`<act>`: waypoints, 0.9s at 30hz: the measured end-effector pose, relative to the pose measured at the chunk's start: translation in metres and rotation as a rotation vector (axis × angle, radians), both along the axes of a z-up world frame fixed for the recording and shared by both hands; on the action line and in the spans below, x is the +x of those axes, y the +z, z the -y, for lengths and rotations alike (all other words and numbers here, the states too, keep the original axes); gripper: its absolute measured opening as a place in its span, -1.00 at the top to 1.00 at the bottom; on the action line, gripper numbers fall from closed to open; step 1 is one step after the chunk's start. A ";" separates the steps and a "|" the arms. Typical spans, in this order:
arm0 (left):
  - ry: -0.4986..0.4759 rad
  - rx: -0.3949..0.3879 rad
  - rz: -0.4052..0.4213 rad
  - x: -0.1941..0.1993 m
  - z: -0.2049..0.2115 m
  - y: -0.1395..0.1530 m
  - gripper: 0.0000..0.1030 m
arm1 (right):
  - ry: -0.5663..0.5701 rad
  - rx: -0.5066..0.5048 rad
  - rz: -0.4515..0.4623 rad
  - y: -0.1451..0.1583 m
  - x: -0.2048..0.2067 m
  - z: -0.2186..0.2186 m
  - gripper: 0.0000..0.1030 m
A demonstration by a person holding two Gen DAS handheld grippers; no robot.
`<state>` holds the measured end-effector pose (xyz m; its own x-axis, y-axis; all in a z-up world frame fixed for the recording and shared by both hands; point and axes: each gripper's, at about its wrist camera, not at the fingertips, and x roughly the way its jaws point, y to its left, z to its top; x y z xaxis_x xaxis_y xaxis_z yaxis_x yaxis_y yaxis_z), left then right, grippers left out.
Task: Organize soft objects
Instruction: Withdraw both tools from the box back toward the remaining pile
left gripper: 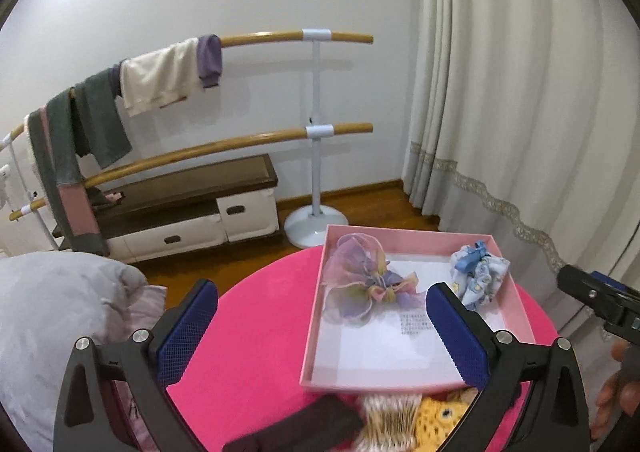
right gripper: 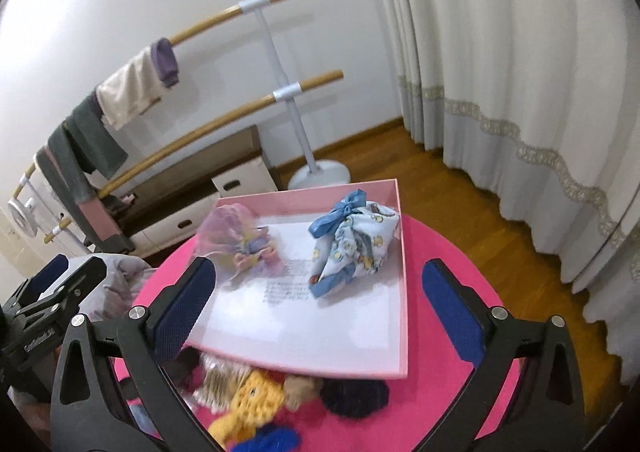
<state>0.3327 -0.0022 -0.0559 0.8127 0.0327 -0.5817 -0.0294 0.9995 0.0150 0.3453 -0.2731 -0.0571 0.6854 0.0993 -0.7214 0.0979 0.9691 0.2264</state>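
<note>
While both hand-held grippers, left [left gripper: 322, 326] and right [right gripper: 318, 306], gape wide and empty, two cloth bundles [right gripper: 354, 242] lie in the pink box [right gripper: 403, 292] mid-frame, loose soft toys [right gripper: 248, 392] heaped at lower centre on the pink surface [left gripper: 260, 332]; risk: grabbing several tangled toys together.

No text can be read: small print on the white sheet [right gripper: 304, 316] lining the pink tray [right gripper: 403, 292], between the tongs' tips, is blurred.
</note>
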 end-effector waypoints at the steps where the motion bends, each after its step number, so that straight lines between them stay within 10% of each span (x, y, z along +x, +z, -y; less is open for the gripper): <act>1: 0.007 0.001 0.012 -0.014 -0.001 0.001 -1.00 | 0.002 -0.001 0.013 0.003 -0.009 -0.002 -1.00; 14: 0.072 0.022 0.090 -0.186 0.001 -0.007 -1.00 | -0.002 -0.059 0.110 0.018 -0.119 -0.032 -1.00; 27: 0.040 0.029 0.118 -0.267 0.021 -0.003 -1.00 | 0.043 -0.057 0.131 0.018 -0.167 -0.054 -1.00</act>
<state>0.0658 -0.0234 -0.0593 0.8731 0.0816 -0.4806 -0.0722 0.9967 0.0381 0.1779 -0.2194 -0.0393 0.7699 0.0921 -0.6315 0.0294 0.9833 0.1794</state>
